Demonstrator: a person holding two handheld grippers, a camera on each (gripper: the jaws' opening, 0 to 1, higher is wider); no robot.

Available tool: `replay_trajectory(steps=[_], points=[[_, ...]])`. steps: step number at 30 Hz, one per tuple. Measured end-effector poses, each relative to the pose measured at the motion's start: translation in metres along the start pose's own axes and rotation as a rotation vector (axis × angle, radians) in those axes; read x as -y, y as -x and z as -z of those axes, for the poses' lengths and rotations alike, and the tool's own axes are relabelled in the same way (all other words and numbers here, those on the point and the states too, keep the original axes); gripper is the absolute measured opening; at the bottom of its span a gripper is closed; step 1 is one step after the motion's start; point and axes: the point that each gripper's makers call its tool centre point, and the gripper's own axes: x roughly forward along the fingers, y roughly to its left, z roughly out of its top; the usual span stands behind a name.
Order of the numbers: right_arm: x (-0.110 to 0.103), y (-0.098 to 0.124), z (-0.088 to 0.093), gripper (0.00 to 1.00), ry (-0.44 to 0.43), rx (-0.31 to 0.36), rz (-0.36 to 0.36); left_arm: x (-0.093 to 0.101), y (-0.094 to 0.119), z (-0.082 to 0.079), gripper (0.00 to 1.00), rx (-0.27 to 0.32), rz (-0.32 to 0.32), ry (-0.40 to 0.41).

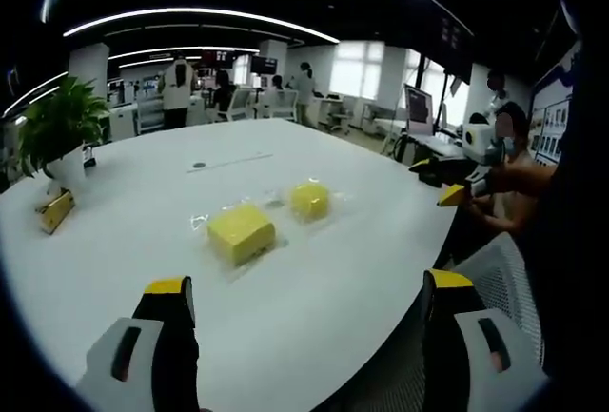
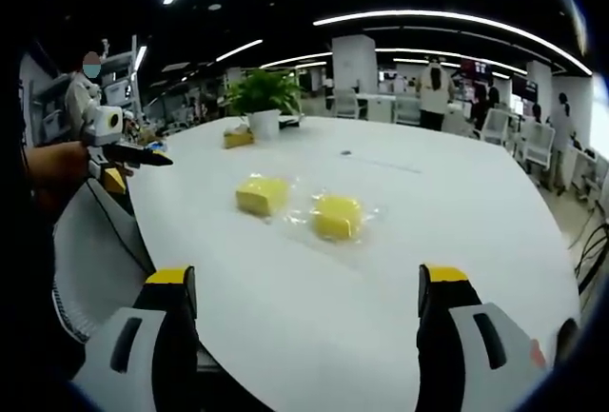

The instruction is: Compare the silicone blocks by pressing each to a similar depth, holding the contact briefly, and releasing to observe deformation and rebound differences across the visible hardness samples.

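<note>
Two yellow silicone blocks lie side by side in clear wrapping on the white table [image 1: 143, 193]. In the left gripper view the larger block [image 1: 241, 231] is nearer and the smaller block [image 1: 309, 200] lies just behind it to the right. In the right gripper view they appear as one block [image 2: 262, 194] and another [image 2: 337, 216]. My left gripper [image 1: 309, 288] is open, well short of the blocks, with nothing between its jaws. My right gripper [image 2: 306, 279] is open too, also apart from them. Each gripper shows in the other's view, held in a hand: the right gripper [image 1: 457, 191], the left gripper [image 2: 119, 155].
A potted plant [image 1: 62, 131] [image 2: 262, 93] and a small gold object [image 1: 55, 210] [image 2: 238, 136] stand near the table's far edge. A mesh chair [image 1: 500, 269] [image 2: 90, 260] sits at the near edge. People and desks fill the office behind.
</note>
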Motion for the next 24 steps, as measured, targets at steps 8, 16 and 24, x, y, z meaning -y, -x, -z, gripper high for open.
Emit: replay_trajectory(steps=[8,16,24], points=[[-0.0002,-0.0014,-0.0045,0.88,0.004,0.008,-0.007,0.0003,-0.0009,-0.0018,0.99,-0.001,0.007,0.008],[-0.0017,-0.0031,-0.0045,0.86,0.006,0.005,-0.016,-0.0008,-0.0024,-0.0065,0.99,0.006,0.008,0.013],[-0.0002,-0.002,-0.0017,0.85,0.003,0.001,-0.015,-0.0006,-0.0033,-0.004,0.99,-0.001,0.007,0.013]])
